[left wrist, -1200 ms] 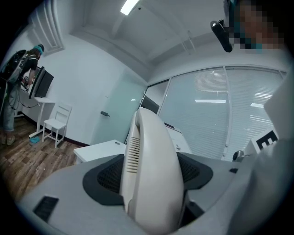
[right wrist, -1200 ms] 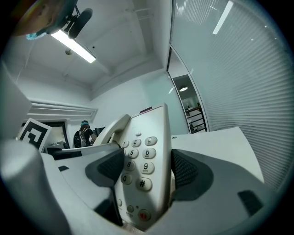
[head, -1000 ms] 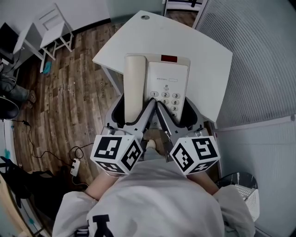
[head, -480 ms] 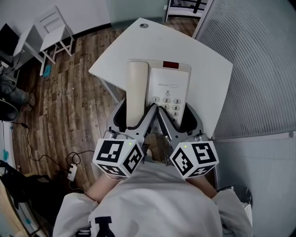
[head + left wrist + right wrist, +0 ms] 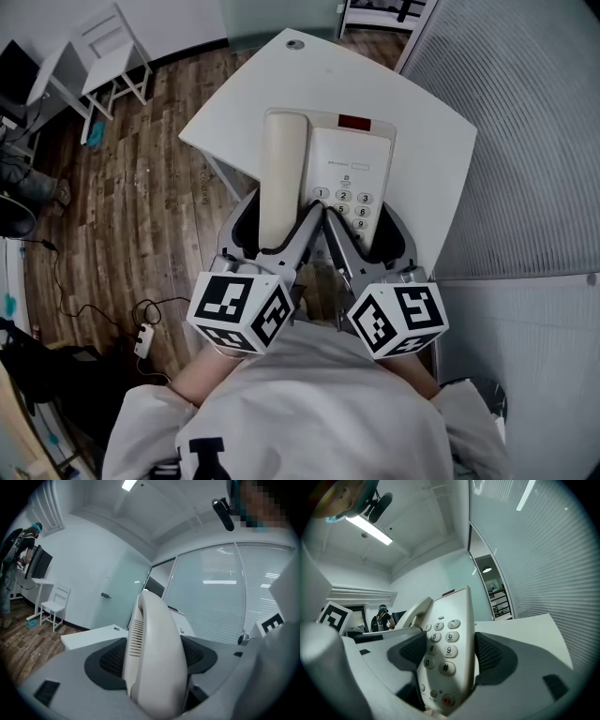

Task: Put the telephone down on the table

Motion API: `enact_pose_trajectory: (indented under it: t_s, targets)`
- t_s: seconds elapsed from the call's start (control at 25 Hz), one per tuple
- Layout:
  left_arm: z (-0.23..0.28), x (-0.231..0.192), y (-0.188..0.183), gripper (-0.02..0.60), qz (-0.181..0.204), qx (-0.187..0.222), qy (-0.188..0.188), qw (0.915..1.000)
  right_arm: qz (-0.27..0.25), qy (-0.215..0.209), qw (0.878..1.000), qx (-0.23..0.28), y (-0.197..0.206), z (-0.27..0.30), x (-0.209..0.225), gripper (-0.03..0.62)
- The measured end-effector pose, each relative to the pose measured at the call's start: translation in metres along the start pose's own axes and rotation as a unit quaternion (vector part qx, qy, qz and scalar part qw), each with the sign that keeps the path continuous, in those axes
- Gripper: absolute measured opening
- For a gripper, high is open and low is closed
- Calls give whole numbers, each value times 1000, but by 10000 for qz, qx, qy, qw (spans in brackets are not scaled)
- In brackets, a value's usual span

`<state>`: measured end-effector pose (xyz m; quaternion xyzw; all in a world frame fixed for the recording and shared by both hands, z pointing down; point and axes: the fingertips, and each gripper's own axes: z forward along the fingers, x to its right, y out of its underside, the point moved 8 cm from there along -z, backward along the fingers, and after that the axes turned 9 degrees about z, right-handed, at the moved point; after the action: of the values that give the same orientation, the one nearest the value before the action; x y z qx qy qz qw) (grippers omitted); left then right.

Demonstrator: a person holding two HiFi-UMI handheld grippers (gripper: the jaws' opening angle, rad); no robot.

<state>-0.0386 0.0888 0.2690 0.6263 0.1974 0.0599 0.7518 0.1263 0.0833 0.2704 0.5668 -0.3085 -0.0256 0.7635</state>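
Head view: biggest thing is the brown wood-plank floor (image 5: 122,206), then the white, round-cornered worktop (image 5: 422,112) in front of me.

The cream push-button desk telephone (image 5: 354,169) hangs over the near part of that worktop, carried by both grippers at its near end. I can't tell from above if its underside touches the top yet. In the right gripper view the body rises out of the jaws w/ the worktop behind it, so I judge it's held clear.

Left gripper (image 5: 274,225): jaws clamped on the lower end of the cream handset (image 5: 279,173), which fills the gap btwn the pads in the left gripper view. Right gripper (image 5: 364,230): jaws closed on the keypad end of the base, one pad each side, "#" key just above the grip.

Progress, my read: carry is approx done and the phone is over the target. Left to do: lower it, settle it flat, let go on both sides.

Orientation: long axis runs straight away from me. Keypad end is near, the dark red display window (image 5: 353,121) far. Keys face up; handset lies along the left side, parallel to that axis.
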Motion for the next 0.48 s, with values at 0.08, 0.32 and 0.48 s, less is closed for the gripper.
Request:
enact_pose_trajectory:
  t_s: [0.08, 0.32, 0.48]
  targets:
    - [0, 0, 1, 345, 28, -15, -29, 10000, 42, -16, 10000, -11, 1, 1, 1, 327]
    - [7, -5, 10, 344, 51, -65, -33, 10000, 96, -13, 10000, -25, 10, 9, 9, 327]
    - [15, -10, 23, 345, 74, -54, 8, 10000, 101, 16, 9999, 8, 22, 15, 17, 327]
